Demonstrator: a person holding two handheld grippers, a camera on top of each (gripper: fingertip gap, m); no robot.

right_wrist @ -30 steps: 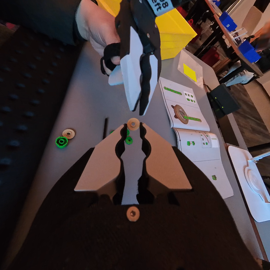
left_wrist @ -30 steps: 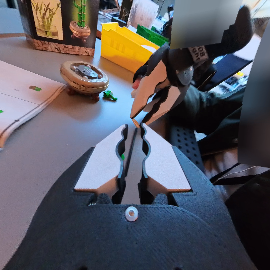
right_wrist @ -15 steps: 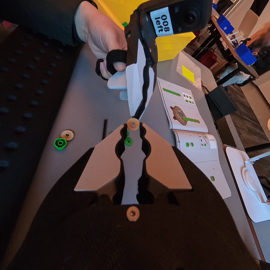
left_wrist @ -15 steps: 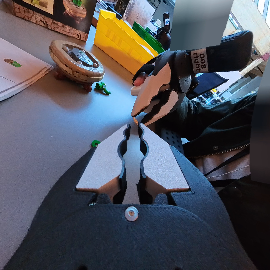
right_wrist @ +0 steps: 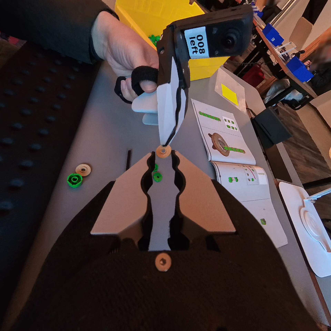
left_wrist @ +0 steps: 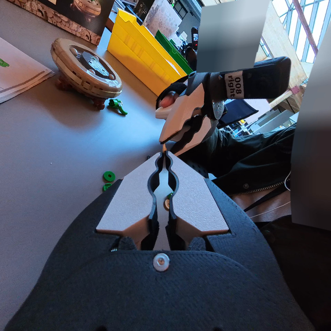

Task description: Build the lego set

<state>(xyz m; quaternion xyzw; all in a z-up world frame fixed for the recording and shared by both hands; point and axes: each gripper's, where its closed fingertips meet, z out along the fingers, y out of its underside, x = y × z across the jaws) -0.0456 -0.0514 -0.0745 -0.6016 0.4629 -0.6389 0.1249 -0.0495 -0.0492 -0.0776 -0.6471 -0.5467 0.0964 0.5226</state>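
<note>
My right gripper (right_wrist: 162, 152) is shut on a small tan round disc (right_wrist: 163, 151) and holds it above the grey table (right_wrist: 107, 129). My left gripper (left_wrist: 163, 154) faces it tip to tip. Its fingers are closed to a thin slit on the disc's rim (left_wrist: 163, 148). In the right wrist view the left gripper (right_wrist: 165, 143) comes down from above onto the disc's top edge. In the left wrist view the right gripper (left_wrist: 166, 146) comes in from the upper right. The tan pot base (left_wrist: 86, 71) stands at the far left.
On the table lie a second tan disc (right_wrist: 83, 168), a green round piece (right_wrist: 74, 180), small green rings (right_wrist: 157, 176), a black axle (right_wrist: 128, 159) and a green part (left_wrist: 117, 105). An open booklet (right_wrist: 232, 152) lies right, with a yellow bin (left_wrist: 143, 55) behind and a white tray (right_wrist: 313, 223). Less than 4 cm separates the two grippers' tips.
My left gripper has closed from open to a slit and tilted down, so its tips now meet the tan disc. My right gripper has kept hold of the disc.
</note>
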